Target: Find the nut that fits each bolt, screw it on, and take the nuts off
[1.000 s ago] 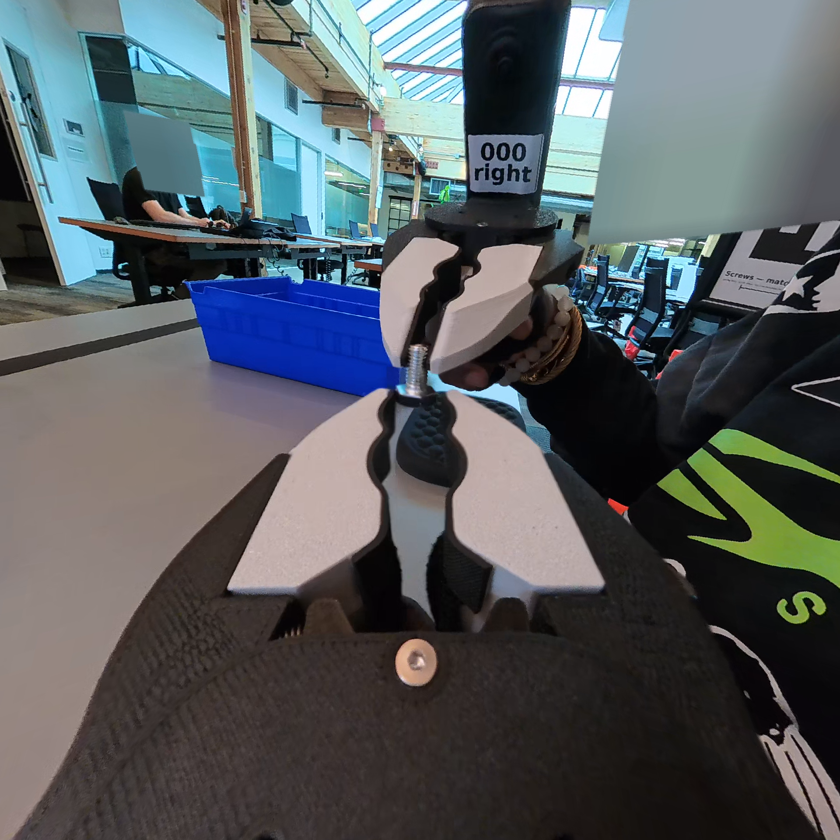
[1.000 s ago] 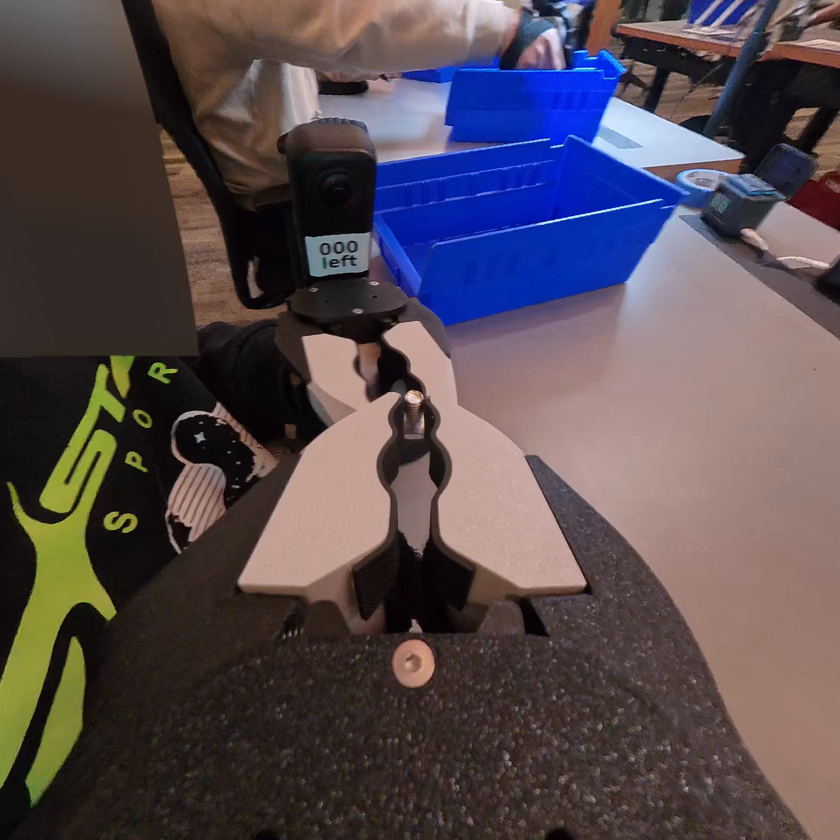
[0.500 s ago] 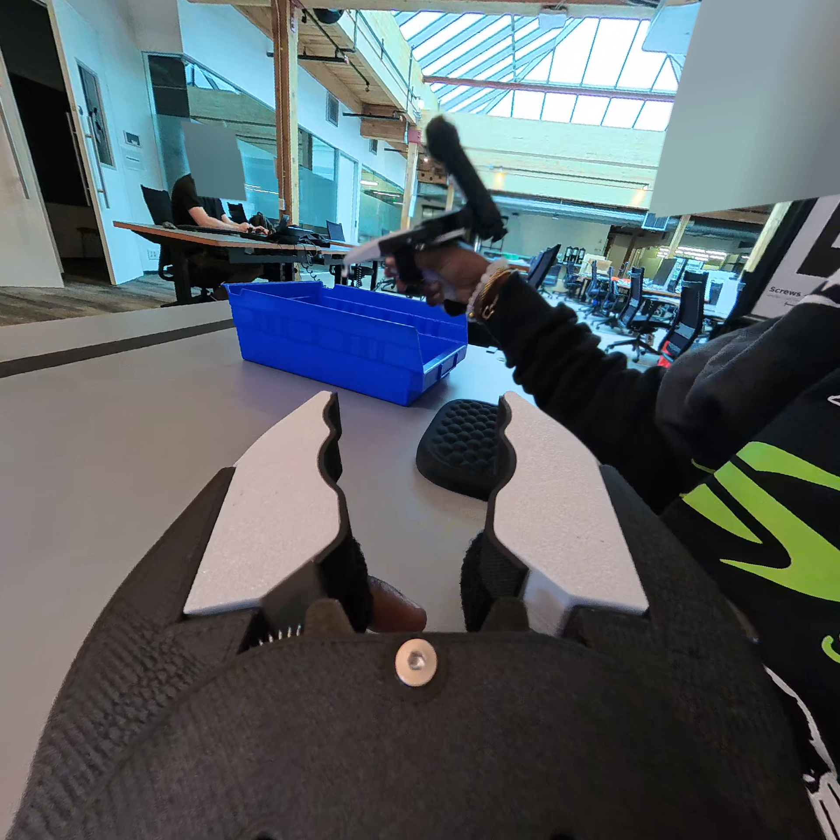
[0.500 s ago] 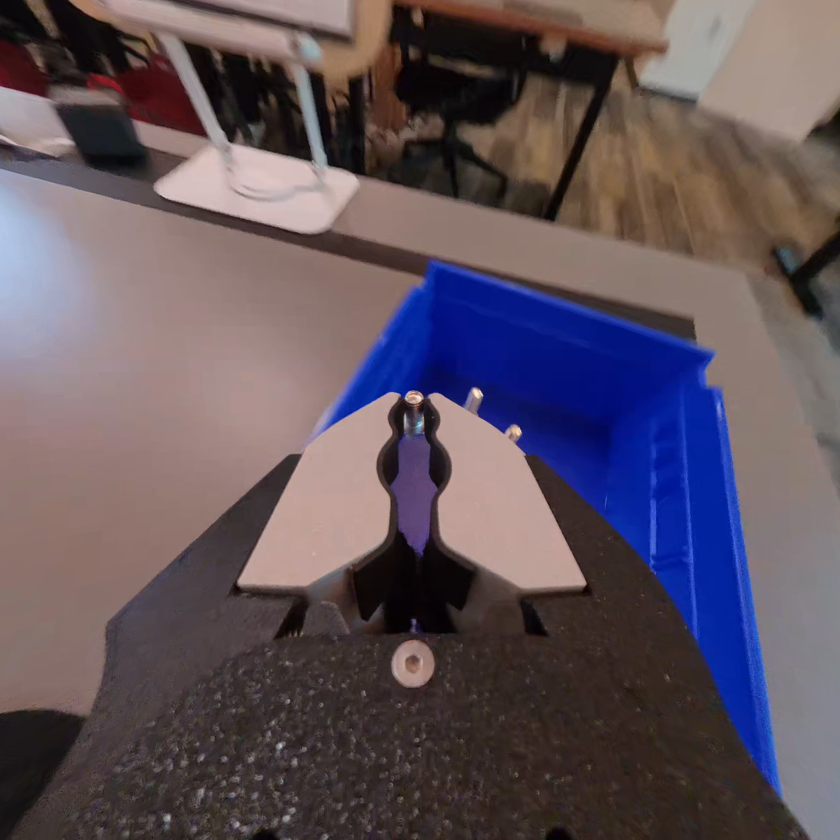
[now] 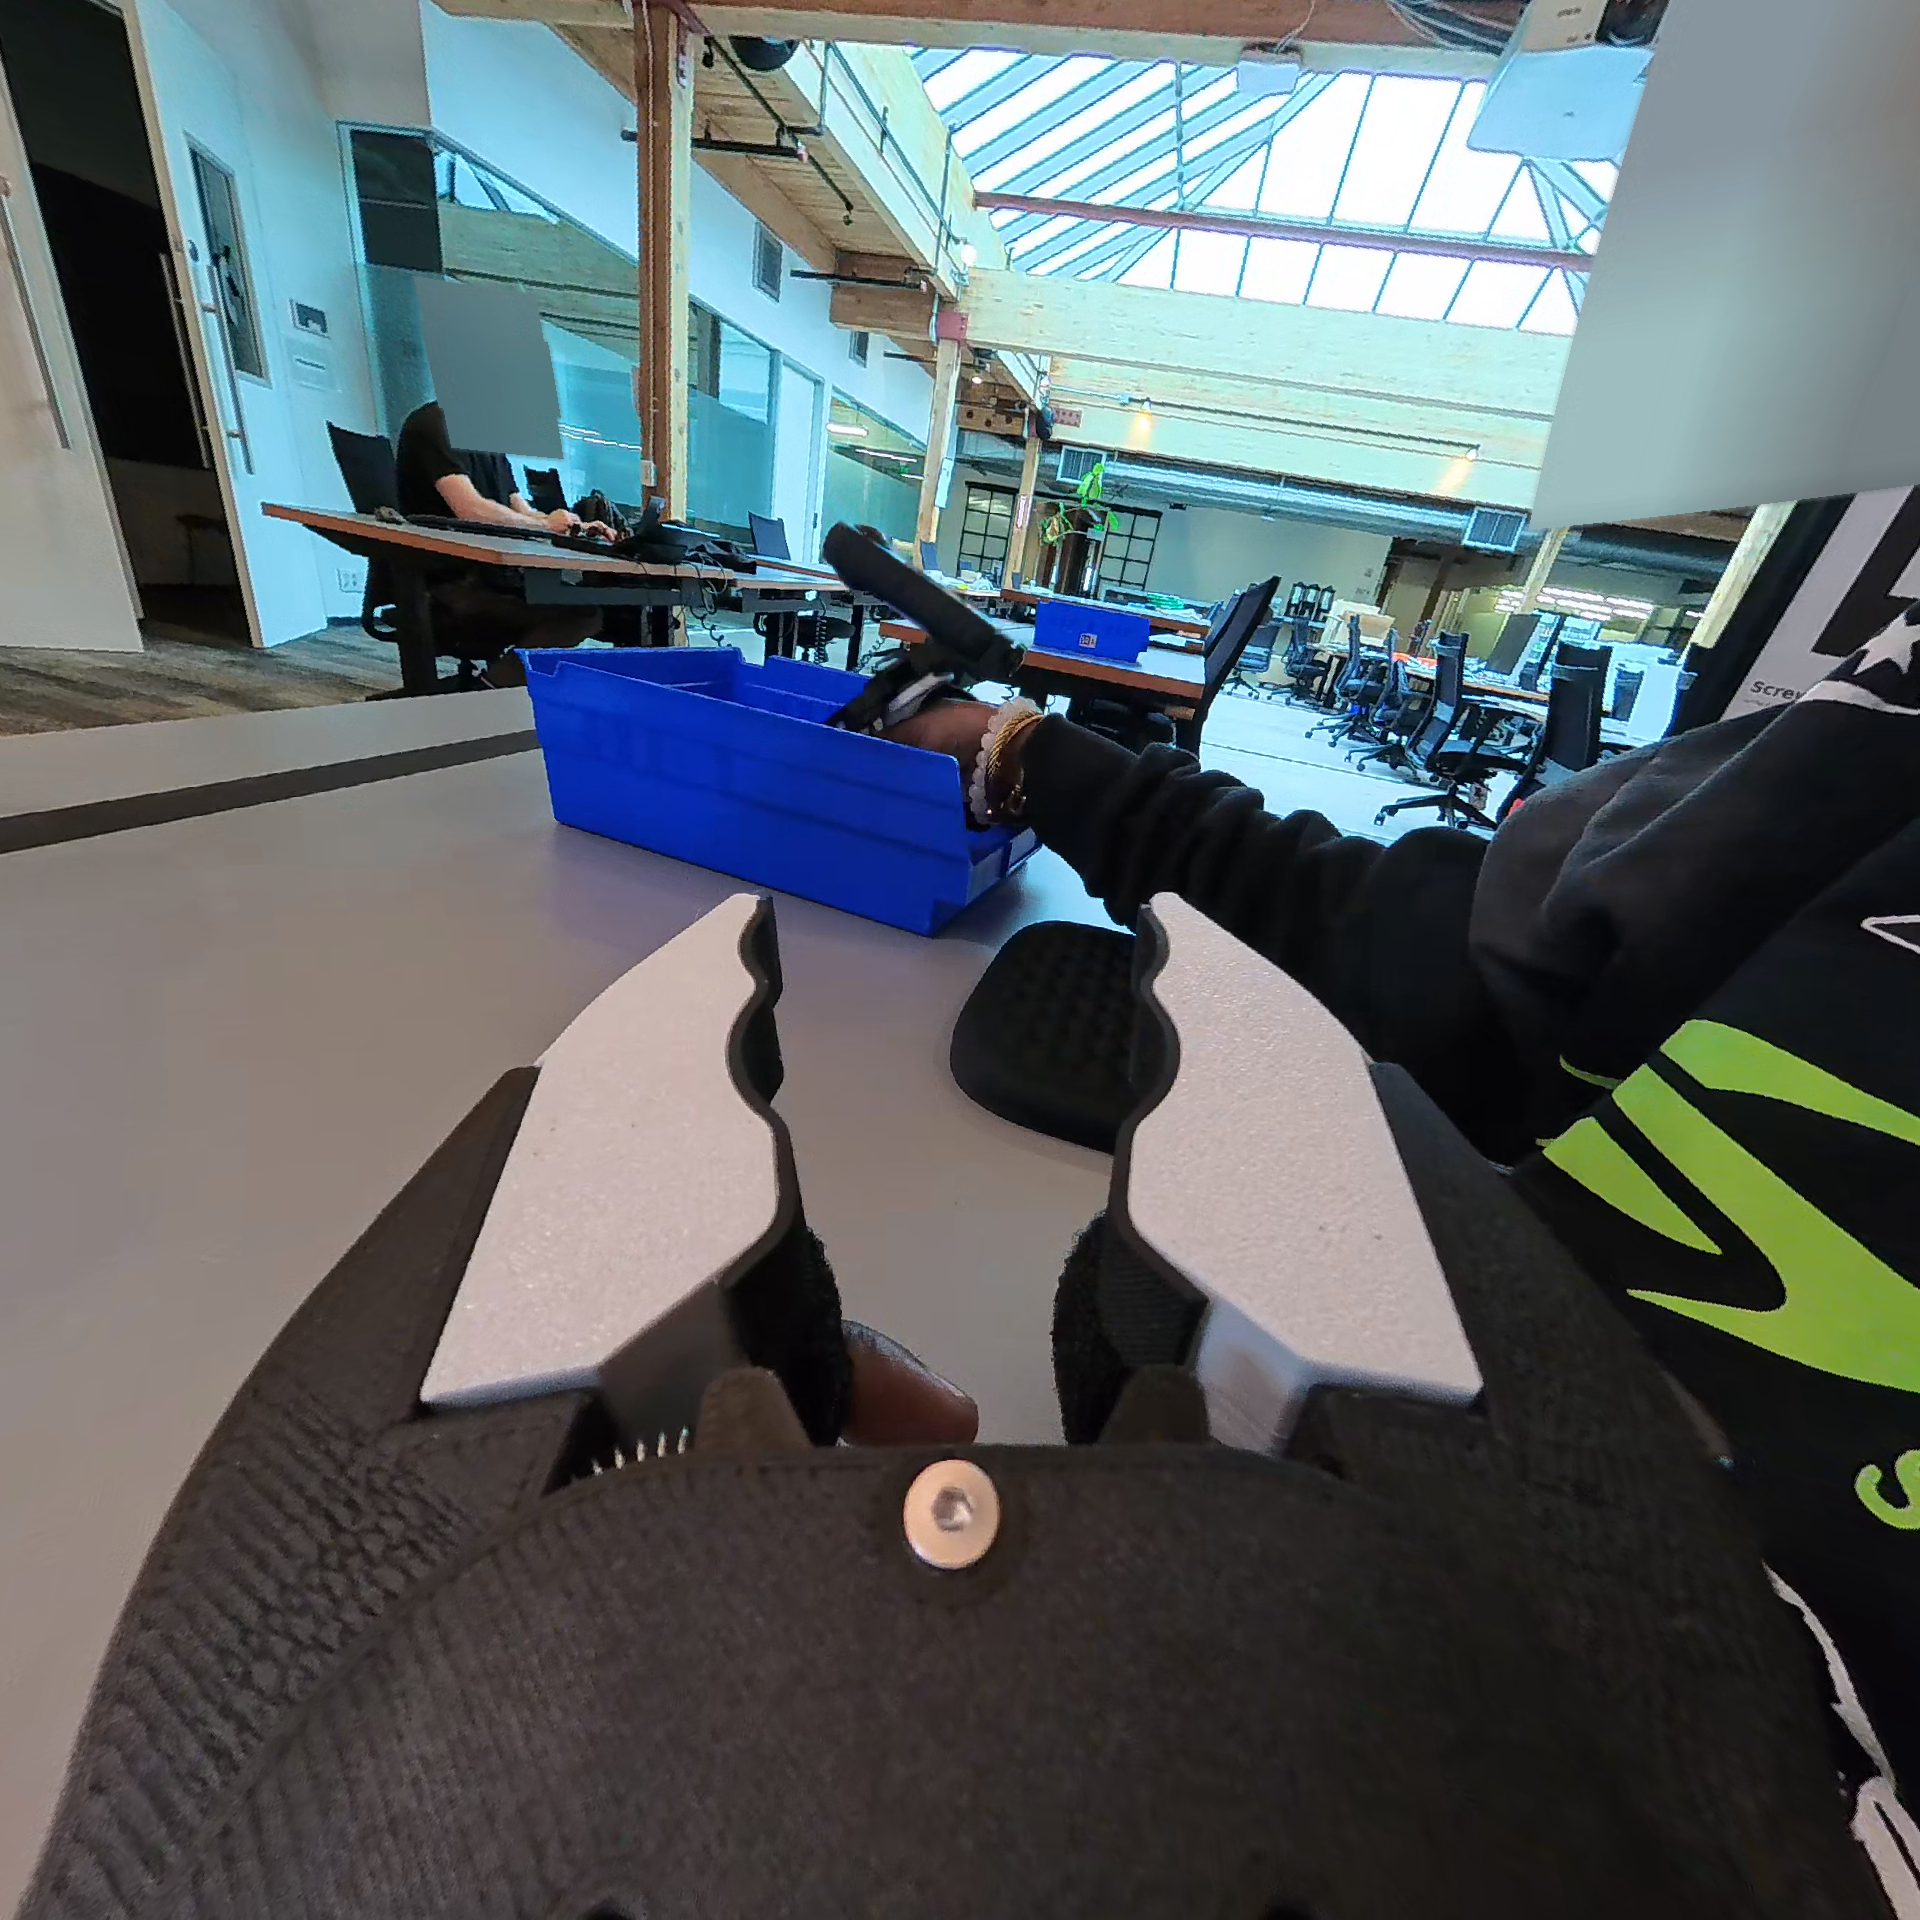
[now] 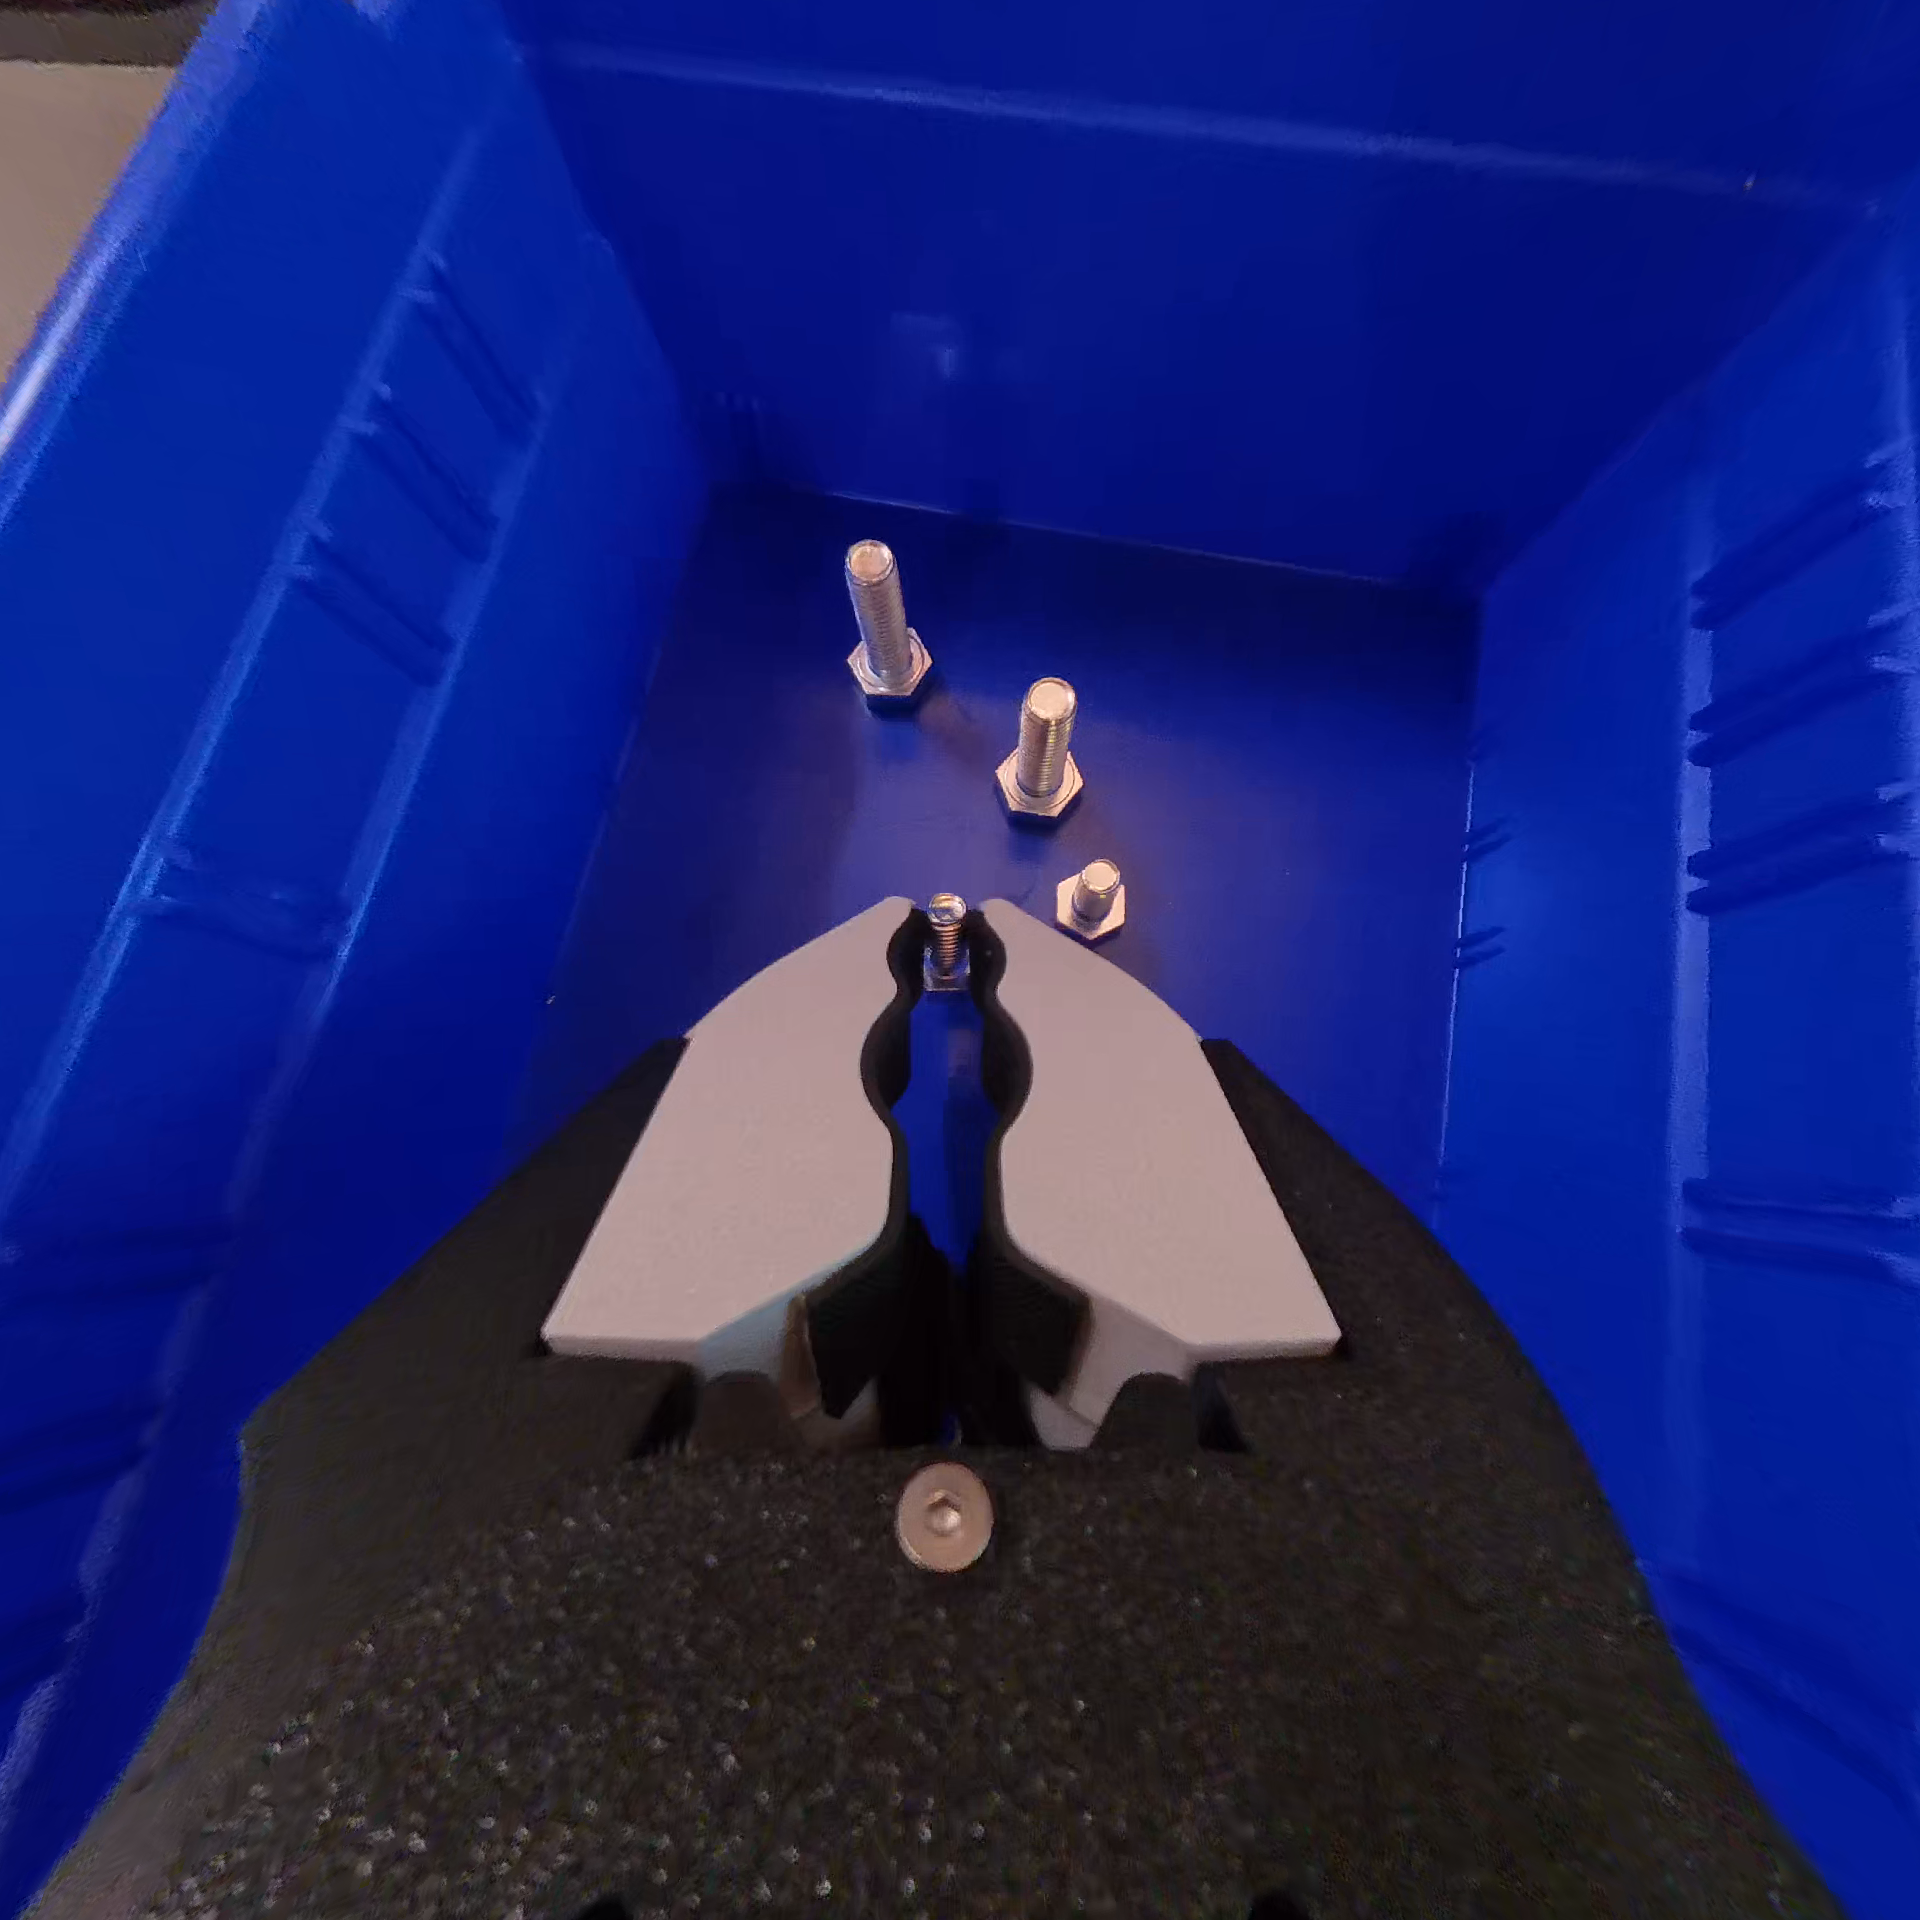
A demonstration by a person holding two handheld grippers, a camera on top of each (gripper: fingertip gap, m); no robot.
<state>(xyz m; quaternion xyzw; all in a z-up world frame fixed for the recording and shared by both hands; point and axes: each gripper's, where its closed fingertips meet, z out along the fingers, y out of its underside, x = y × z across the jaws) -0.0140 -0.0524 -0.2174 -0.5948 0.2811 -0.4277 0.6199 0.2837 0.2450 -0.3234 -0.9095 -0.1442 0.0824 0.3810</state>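
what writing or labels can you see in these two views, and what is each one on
White sign, right edge of the left wrist view: black print, cut off by the frame; not quoted here.
Black garment: green lettering, mostly out of frame.
Far blue bin: small label, too small to read.
Right wrist view: nothing readable inside the near blue bin.

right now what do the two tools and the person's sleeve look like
Both tools, left and right, have pale grey wavy-edged fingers with black inner lining, on a rough black body with one silver screw. The person's arm wears a black sleeve and beaded bracelets; the black top has green and white graphics.
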